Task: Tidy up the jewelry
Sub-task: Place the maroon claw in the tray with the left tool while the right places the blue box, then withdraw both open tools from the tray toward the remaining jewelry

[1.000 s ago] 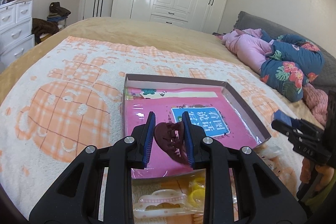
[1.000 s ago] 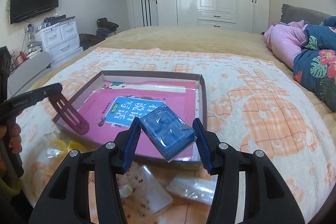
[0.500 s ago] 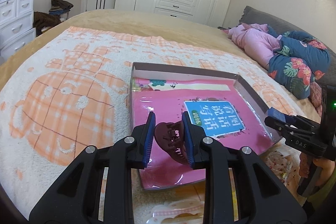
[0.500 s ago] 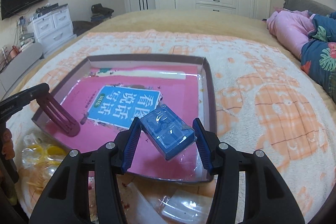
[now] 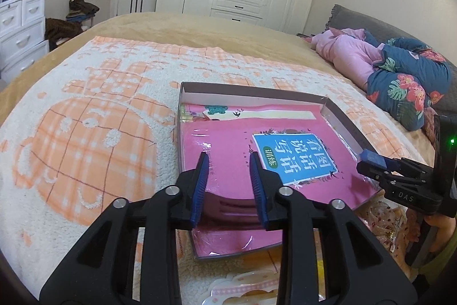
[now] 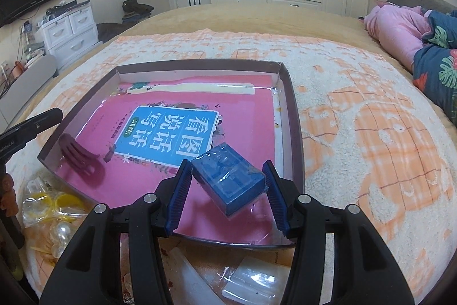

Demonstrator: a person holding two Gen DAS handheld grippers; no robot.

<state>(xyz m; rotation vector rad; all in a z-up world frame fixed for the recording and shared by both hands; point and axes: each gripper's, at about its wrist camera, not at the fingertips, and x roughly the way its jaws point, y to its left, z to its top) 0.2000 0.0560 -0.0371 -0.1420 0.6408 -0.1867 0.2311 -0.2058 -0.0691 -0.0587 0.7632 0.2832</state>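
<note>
Hair claw (image 5: 228, 200) — lies in tray (image 5: 337, 116) between my left gripper (image 5: 228, 176) jaws, just opened, pads clear. Blue box (image 6: 228, 180) — clamped in my right gripper (image 6: 227, 185), tilted toward 4 o'clock.

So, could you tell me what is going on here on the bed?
A person is sorting jewelry into a shallow tray with a handheld tool in each hand. The left tool has just been opening and the dark red hair claw now lies in the tray. The right tool holds a small blue box above the tray.
</note>
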